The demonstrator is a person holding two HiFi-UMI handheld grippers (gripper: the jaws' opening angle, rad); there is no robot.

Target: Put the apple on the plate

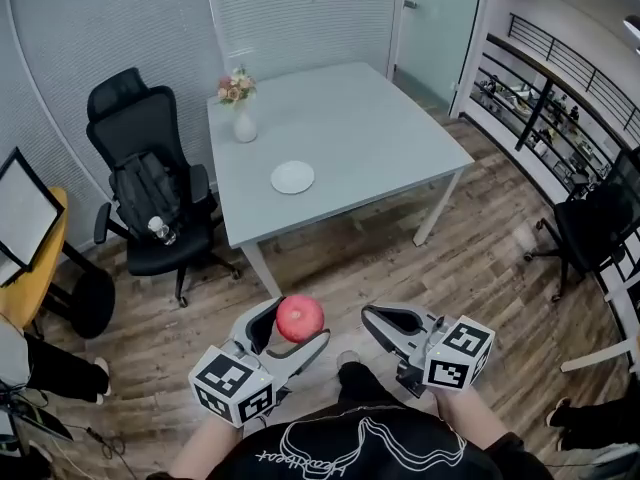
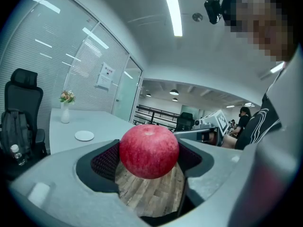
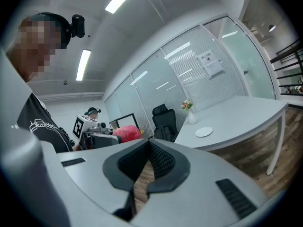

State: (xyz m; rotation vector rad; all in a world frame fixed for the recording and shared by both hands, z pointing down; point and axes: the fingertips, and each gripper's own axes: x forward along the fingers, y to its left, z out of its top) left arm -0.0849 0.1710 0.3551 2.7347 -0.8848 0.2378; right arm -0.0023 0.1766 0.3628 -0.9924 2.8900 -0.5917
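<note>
- The left gripper [image 1: 291, 340] clasped the apple [image 1: 299, 318] between its jaws, out over the floor, well short of the table [image 1: 400, 138].
- The right gripper [image 1: 385, 325] was clenched, empty.
- The carry was in hand; next called for reaching the plate [image 1: 292, 177].

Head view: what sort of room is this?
Most likely an office meeting room: a pale table with a vase of flowers, a black swivel chair beside it, and blind-covered glass walls.

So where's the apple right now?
The apple is low in the head view, clamped in the left gripper above the floor, short of the table with the plate.
</note>
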